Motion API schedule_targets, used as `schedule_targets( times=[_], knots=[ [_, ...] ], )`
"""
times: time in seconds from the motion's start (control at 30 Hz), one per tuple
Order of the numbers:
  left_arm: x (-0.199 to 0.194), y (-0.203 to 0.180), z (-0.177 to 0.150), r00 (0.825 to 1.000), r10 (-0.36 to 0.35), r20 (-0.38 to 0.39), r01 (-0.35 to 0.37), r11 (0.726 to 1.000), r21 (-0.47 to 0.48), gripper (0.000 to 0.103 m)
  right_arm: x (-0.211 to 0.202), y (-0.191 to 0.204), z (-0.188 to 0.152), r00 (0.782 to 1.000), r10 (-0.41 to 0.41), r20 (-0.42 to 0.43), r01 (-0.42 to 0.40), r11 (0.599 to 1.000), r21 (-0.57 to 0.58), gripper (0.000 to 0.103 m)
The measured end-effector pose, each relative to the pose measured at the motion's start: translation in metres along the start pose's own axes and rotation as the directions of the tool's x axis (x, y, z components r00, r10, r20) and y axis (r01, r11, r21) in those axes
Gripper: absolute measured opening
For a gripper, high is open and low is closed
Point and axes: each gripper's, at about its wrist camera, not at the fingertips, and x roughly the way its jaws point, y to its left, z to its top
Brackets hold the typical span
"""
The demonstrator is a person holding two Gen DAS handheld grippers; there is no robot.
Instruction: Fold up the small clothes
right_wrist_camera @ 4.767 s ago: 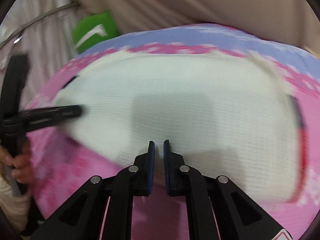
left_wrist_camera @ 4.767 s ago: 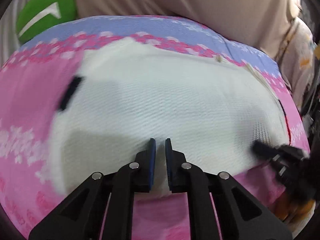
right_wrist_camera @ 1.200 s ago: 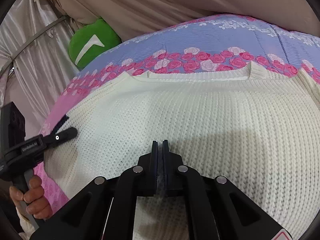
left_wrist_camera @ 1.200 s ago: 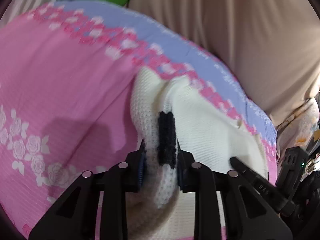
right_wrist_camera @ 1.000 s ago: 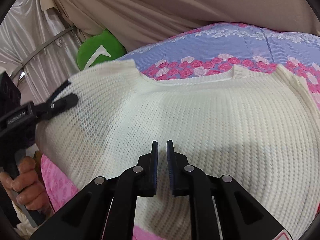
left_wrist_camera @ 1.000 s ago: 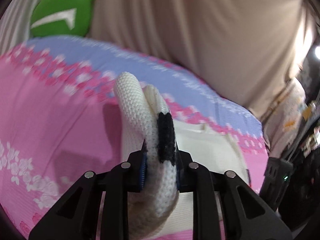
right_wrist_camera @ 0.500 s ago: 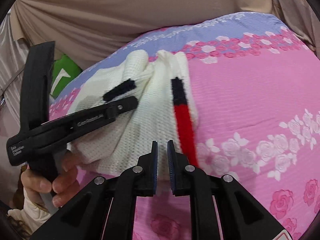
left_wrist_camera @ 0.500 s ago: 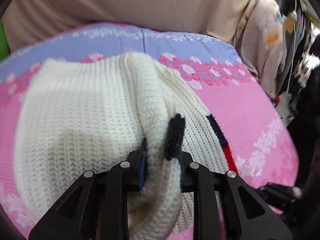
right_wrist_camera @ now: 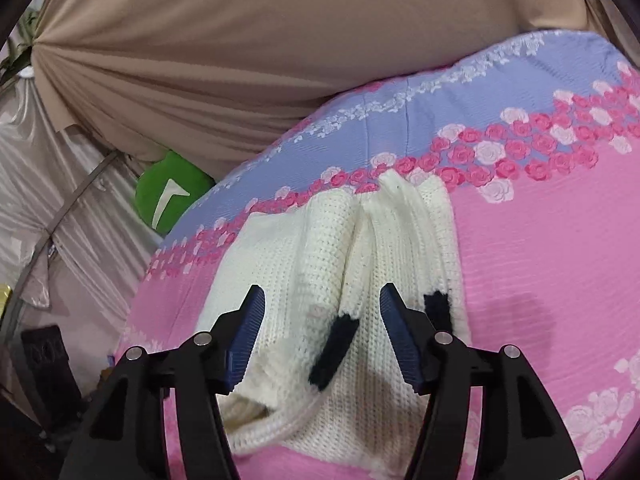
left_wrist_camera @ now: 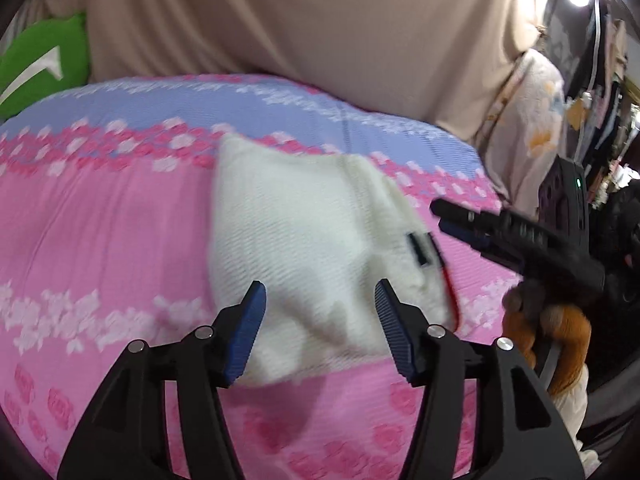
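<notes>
A small white knit sweater (left_wrist_camera: 304, 240) with black cuffs lies folded in half on the pink floral bedspread (left_wrist_camera: 100, 248). It also shows in the right wrist view (right_wrist_camera: 360, 264), with two black cuffs (right_wrist_camera: 334, 346) near its front edge. My left gripper (left_wrist_camera: 320, 320) is open and empty, just in front of the sweater. My right gripper (right_wrist_camera: 322, 328) is open and empty over the sweater's front edge; it also shows in the left wrist view (left_wrist_camera: 460, 222), beside the sweater's right side.
A green cushion (left_wrist_camera: 40, 68) lies at the bed's far left corner, also in the right wrist view (right_wrist_camera: 168, 196). A beige curtain (left_wrist_camera: 300, 20) hangs behind the bed. Clothes (left_wrist_camera: 532, 120) hang at the right. The bed edge is close in front.
My left gripper carried the sweater's left side over to the right, then opened and let it go. My right gripper opened too. The sweater now lies folded in half.
</notes>
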Motion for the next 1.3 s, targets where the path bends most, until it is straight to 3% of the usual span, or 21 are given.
schedule_targets(
  times=[0.13, 0.17, 0.2, 0.3, 0.37, 0.43, 0.5, 0.57, 0.7, 0.77, 0.83, 0.9, 0.97, 1.0, 1.03, 1.13, 1.2, 1.23, 1.3],
  knots=[
    [0.009, 0.022, -0.010, 0.999, 0.025, -0.042, -0.028, 0.997, -0.072, 0.055, 0.046, 0.010, 0.008, 0.994, -0.012, -0.104, 0.008, 0.999, -0.032, 0.057],
    [0.010, 0.025, -0.012, 0.999, 0.026, -0.045, -0.029, 0.996, -0.078, 0.055, 0.057, 0.017, 0.008, 0.991, -0.039, -0.126, 0.030, 0.997, -0.075, 0.046],
    [0.011, 0.025, -0.012, 0.999, 0.028, -0.047, -0.031, 0.996, -0.081, 0.055, 0.060, 0.020, 0.008, 0.991, -0.049, -0.124, 0.037, 0.995, -0.096, 0.021],
    [0.007, 0.024, -0.010, 0.999, 0.016, -0.033, -0.018, 0.997, -0.076, 0.055, 0.025, 0.021, 0.019, 0.991, 0.133, -0.016, -0.133, 0.987, -0.084, 0.018],
    [0.007, 0.021, -0.006, 1.000, 0.017, -0.021, -0.018, 0.998, -0.065, 0.055, 0.002, 0.007, 0.022, 0.984, 0.173, 0.048, -0.169, 0.983, -0.075, 0.018],
    [0.013, 0.019, -0.003, 0.999, 0.028, -0.022, -0.029, 0.998, -0.056, 0.055, 0.009, -0.021, 0.022, 0.996, 0.077, 0.042, -0.076, 0.997, -0.022, 0.019],
    [0.026, 0.015, -0.001, 0.998, 0.045, -0.036, -0.047, 0.998, -0.042, 0.055, 0.032, -0.046, 0.015, 0.989, -0.144, -0.027, 0.143, 0.989, -0.042, 0.022],
    [0.043, 0.012, -0.002, 0.996, 0.061, -0.062, -0.064, 0.997, -0.036, 0.055, 0.016, -0.048, 0.007, 0.998, -0.068, -0.001, 0.068, 0.998, 0.007, 0.024],
    [0.054, 0.012, -0.005, 0.994, 0.075, -0.081, -0.078, 0.996, -0.046, 0.055, -0.042, -0.012, -0.014, 0.995, -0.020, 0.101, 0.028, 0.997, -0.075, 0.029],
    [0.047, 0.010, -0.004, 0.996, 0.067, -0.065, -0.070, 0.997, -0.042, 0.055, -0.055, -0.001, -0.031, 0.996, -0.005, 0.090, 0.014, 0.995, -0.101, 0.034],
    [0.038, 0.007, -0.002, 0.998, 0.055, -0.042, -0.057, 0.998, -0.042, 0.055, -0.055, 0.003, -0.051, 0.999, 0.003, 0.047, 0.002, 0.993, -0.117, 0.048],
    [0.029, 0.001, 0.002, 0.999, 0.044, -0.020, -0.045, 0.998, -0.036, 0.055, -0.044, 0.004, -0.067, 1.000, -0.002, 0.015, 0.004, 0.992, -0.126, 0.050],
    [0.026, -0.006, 0.007, 0.999, 0.039, -0.003, -0.039, 0.999, -0.027, 0.055, -0.028, -0.001, -0.074, 1.000, -0.023, -0.012, 0.022, 0.992, -0.125, 0.045],
    [0.026, -0.010, 0.010, 0.999, 0.039, 0.001, -0.039, 0.999, -0.024, 0.055, -0.024, -0.004, -0.074, 0.999, -0.044, -0.013, 0.043, 0.991, -0.124, 0.020],
    [0.026, -0.013, 0.012, 0.999, 0.036, 0.003, -0.036, 0.999, -0.022, 0.055, -0.026, -0.006, -0.075, 0.999, -0.043, -0.017, 0.041, 0.992, -0.121, 0.010],
    [0.020, -0.021, 0.018, 0.999, 0.028, 0.028, -0.027, 1.000, -0.012, 0.055, -0.074, -0.003, -0.075, 0.991, 0.104, 0.088, -0.093, 0.988, -0.124, 0.009],
    [0.021, -0.025, 0.016, 0.998, 0.047, 0.031, -0.047, 0.999, 0.009, 0.055, -0.090, -0.007, -0.078, 0.988, 0.120, 0.100, -0.107, 0.986, -0.127, 0.009],
    [0.027, -0.025, 0.015, 0.998, 0.060, 0.018, -0.060, 0.998, 0.021, 0.055, -0.089, -0.014, -0.081, 0.992, 0.093, 0.086, -0.082, 0.990, -0.115, 0.009],
    [0.052, -0.024, 0.009, 0.994, 0.104, -0.040, -0.103, 0.994, 0.032, 0.055, -0.059, -0.033, -0.093, 0.997, -0.071, -0.012, 0.069, 0.991, -0.114, 0.010]
  ],
)
